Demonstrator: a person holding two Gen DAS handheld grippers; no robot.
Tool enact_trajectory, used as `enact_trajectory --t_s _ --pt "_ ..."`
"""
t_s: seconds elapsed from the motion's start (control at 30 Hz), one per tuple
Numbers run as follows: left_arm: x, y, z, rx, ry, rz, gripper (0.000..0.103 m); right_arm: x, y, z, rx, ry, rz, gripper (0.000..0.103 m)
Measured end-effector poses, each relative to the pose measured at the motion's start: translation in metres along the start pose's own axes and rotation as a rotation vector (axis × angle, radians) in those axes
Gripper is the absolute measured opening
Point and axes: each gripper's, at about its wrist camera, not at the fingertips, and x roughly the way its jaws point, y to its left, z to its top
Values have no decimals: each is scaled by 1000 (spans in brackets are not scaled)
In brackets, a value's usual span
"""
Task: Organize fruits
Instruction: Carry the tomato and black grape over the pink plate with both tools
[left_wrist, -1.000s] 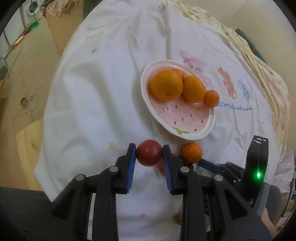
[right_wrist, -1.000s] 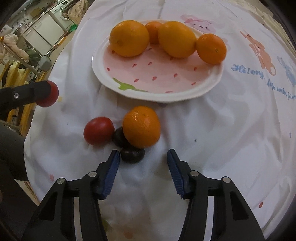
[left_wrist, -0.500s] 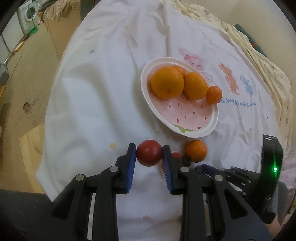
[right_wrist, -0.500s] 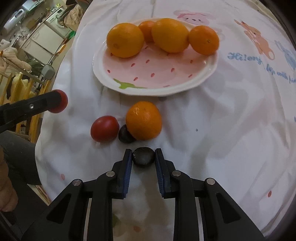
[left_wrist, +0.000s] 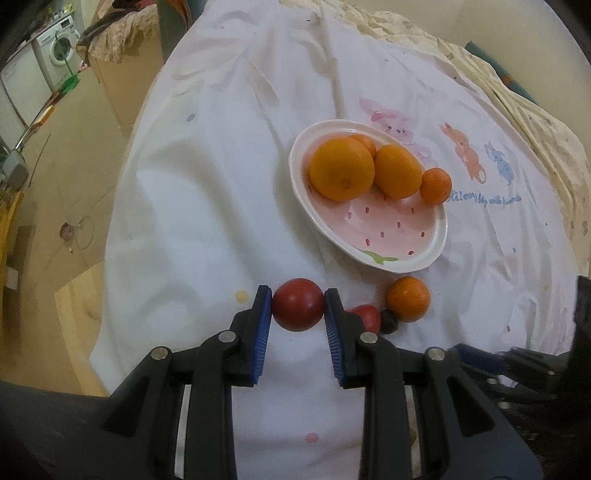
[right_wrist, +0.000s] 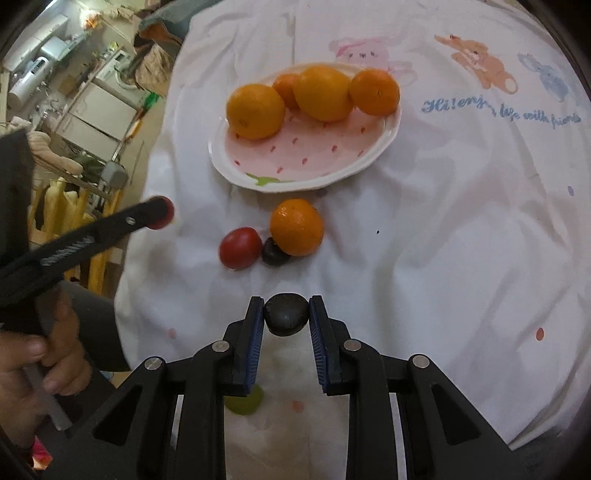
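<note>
My left gripper (left_wrist: 298, 308) is shut on a red tomato (left_wrist: 297, 305), held above the white cloth. My right gripper (right_wrist: 286, 314) is shut on a dark plum (right_wrist: 286, 314), lifted off the cloth. A strawberry-patterned oval plate (left_wrist: 391, 236) (right_wrist: 306, 158) holds several oranges (left_wrist: 341, 169) (right_wrist: 255, 110). In front of the plate lie a loose orange (right_wrist: 296, 227) (left_wrist: 408, 298), a second red tomato (right_wrist: 240, 247) (left_wrist: 366, 316) and another dark plum (right_wrist: 274, 253) (left_wrist: 389, 322), touching each other. In the right wrist view the left gripper (right_wrist: 155, 214) with its tomato shows at the left.
A white cloth with cartoon animal prints (right_wrist: 476, 61) covers the table, whose left edge (left_wrist: 122, 229) drops to the floor. A hand (right_wrist: 48, 354) grips the left tool. A green spot (right_wrist: 243, 400) shows under the right gripper. A washing machine (left_wrist: 55, 55) stands far left.
The right gripper closed on the dark plum and lifted it back from the loose fruit. The left gripper kept its tomato and stayed in place.
</note>
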Motion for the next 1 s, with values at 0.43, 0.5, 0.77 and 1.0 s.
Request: enact_trajectory --t_s 0.43,0.5,0.77,1.0 --pt "-7 -11 -2 57 -42 15 25 -56 -27 9 131 -218 46 26" --pt "-8 -13 -2 70 -49 20 25 -61 -35 11 158 -246 35 26" --pt "-22 -22 5 86 -82 16 25 -84 -50 29 190 -336 35 26" --pt "-43 -22 34 65 -129 -14 25 -90 -59 55 184 -376 93 26"
